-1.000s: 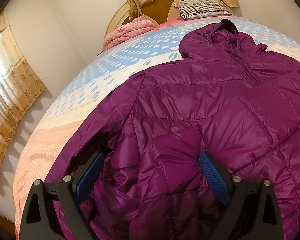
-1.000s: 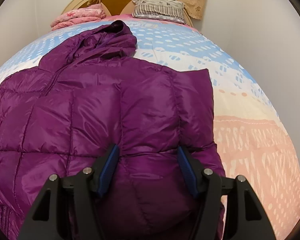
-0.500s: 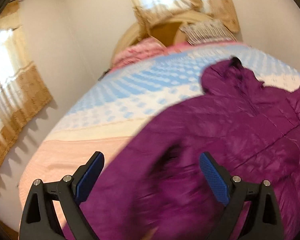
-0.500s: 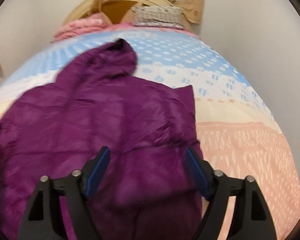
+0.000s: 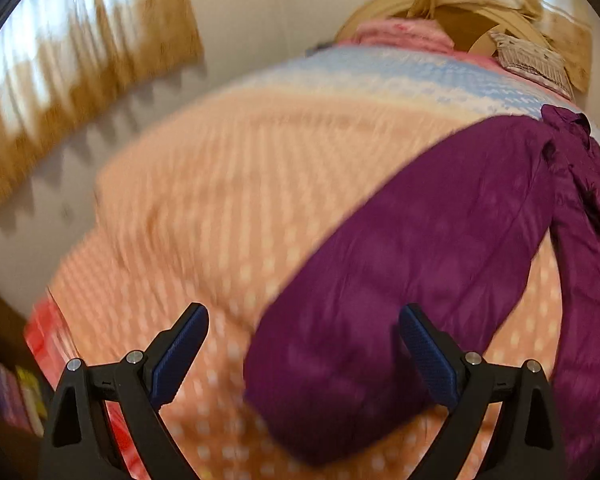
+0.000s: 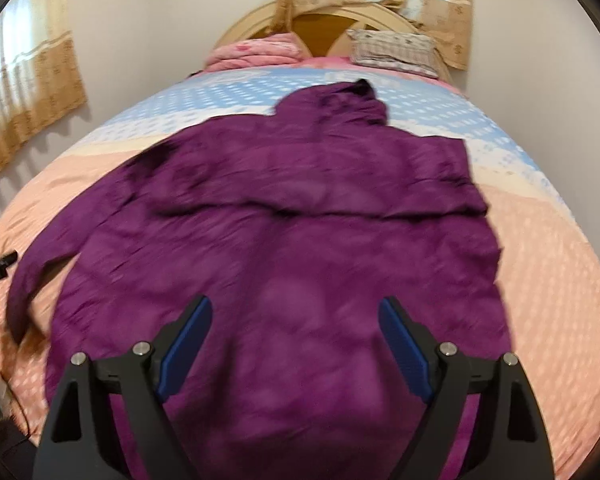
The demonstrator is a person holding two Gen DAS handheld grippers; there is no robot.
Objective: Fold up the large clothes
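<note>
A shiny purple quilted hooded jacket (image 6: 284,216) lies spread flat on a bed covered by a peach, cream and blue dotted bedspread (image 6: 548,264), its hood pointing toward the curved wooden headboard (image 6: 320,20). The right gripper (image 6: 295,344) hangs over the jacket's lower body with its blue-padded jaws spread wide, holding nothing. The left gripper (image 5: 303,354), equally wide and empty, hovers above the end of the jacket's outstretched sleeve (image 5: 400,264) in a blurred view.

Left gripper (image 5: 303,354) and right gripper (image 6: 295,346): black angular frames, silver screws, blue ribbed finger pads (image 6: 406,354).
</note>
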